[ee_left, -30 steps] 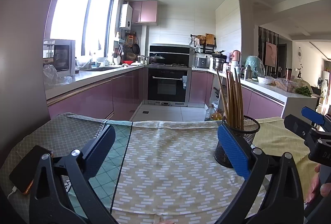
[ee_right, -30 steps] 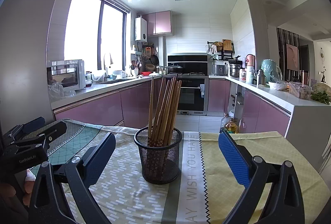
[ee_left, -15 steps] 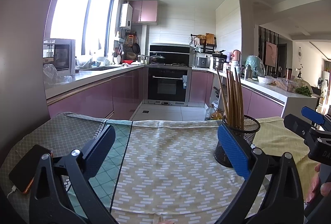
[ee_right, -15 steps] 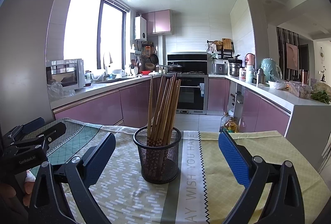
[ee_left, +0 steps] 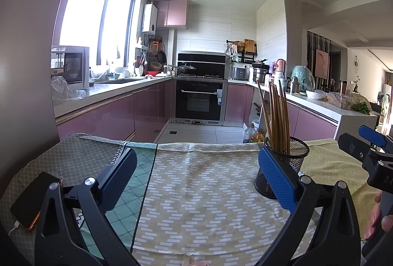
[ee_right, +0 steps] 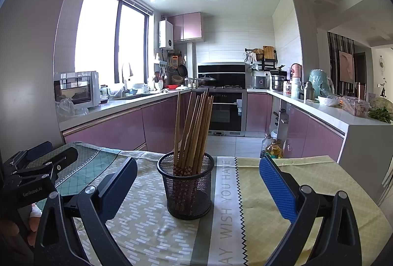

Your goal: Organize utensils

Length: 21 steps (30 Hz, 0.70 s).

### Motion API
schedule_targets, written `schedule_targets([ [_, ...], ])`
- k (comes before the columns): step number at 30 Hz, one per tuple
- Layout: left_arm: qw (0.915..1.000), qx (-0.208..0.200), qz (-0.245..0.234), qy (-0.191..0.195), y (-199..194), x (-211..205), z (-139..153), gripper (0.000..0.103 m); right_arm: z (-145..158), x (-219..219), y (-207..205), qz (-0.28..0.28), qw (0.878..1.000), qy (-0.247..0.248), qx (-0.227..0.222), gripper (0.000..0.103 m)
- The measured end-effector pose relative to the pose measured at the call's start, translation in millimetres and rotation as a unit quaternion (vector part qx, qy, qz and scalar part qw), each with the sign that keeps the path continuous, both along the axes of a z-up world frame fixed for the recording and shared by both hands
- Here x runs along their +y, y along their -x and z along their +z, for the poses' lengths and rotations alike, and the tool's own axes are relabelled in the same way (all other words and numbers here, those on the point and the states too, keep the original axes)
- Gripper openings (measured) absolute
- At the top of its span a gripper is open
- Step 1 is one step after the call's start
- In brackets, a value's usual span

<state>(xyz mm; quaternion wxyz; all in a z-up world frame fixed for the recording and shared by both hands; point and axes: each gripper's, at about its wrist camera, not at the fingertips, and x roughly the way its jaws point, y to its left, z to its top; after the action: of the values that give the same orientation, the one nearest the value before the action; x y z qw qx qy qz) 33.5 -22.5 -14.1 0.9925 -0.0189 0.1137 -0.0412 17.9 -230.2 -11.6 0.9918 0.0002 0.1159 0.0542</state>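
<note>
- the black mesh holder (ee_right: 188,188) stands upright on the table's patterned cloth (ee_right: 147,224), toward the far edge of the table, on the seam where the brick-print strip meets the grey lettered band.
- a bundle of wooden chopsticks (ee_right: 194,130) stands in it, tips up and fanned slightly, leaning toward the right rim.
- the right gripper (ee_right: 197,188) is held low over the near part of the table with its blue-padded fingers (ee_right: 277,189) spread wide; the holder sits between them, touching neither, and the jaws grip nothing.
- the left gripper (ee_left: 196,177) is likewise spread wide and empty over the brick-print strip; the holder (ee_left: 289,162) shows just behind its right finger, well off to that side.
- a dark phone (ee_left: 34,199) in an orange-edged case lies at the table's near left corner, a white cable plugged into it.
- each wrist view catches the other gripper at its margin, with fingers of the holding hand (ee_left: 378,214) visible.
</note>
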Motion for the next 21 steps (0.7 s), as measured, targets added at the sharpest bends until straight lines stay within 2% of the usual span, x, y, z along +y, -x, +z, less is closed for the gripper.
schedule_targets([
  [21,1.0000,0.002,0.002,0.000,0.9,-0.7,-1.1,0.097,-0.4,-1.1,-2.1,0.000,1.000,-0.004,0.003,0.096],
])
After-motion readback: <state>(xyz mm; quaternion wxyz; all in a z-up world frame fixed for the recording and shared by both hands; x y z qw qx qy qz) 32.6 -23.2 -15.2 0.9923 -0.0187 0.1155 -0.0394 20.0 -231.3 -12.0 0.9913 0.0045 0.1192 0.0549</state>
